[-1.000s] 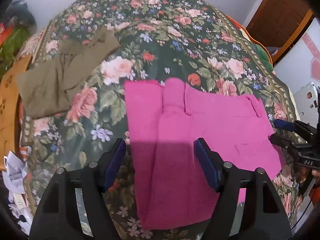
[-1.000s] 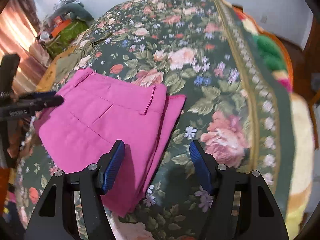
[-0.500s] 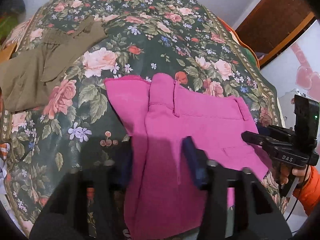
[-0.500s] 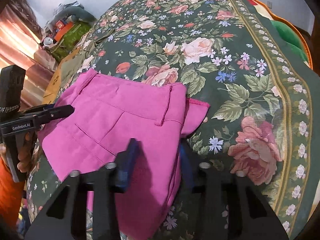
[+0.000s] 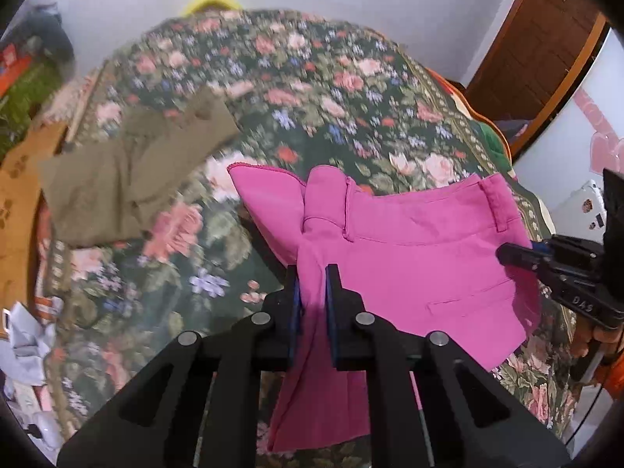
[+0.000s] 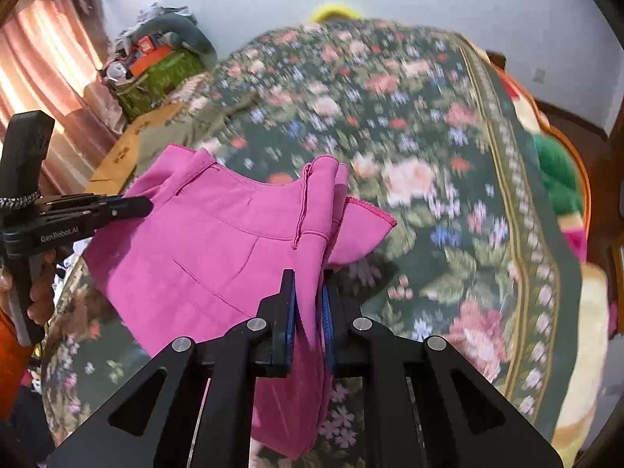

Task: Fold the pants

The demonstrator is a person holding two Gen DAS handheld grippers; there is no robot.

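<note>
Bed (image 5: 343,89) with a dark floral cover fills both views; white wall behind, wooden door (image 5: 546,39) at right in the left wrist view, pink curtain (image 6: 46,62) at left in the right wrist view. Olive garment (image 5: 128,179) lies flat on the far left side of the bed, apart from the pink pants (image 5: 409,257). Cluttered pile with a green bag (image 6: 163,74) sits beyond the bed edge.

Pink pants are partly folded and held up off the cover between the two tools. Left tool (image 5: 312,292) is clenched on a bunched fold near the waistband. Right tool (image 6: 310,304) is clenched on another fold at the opposite end.

Bed pattern is motion-blurred in both views. Lower part of the pants drops behind the tool bodies and is cut off. Yellow object (image 5: 210,0) at the far bed edge can't be identified. Contents of the clutter pile are too small to read.
</note>
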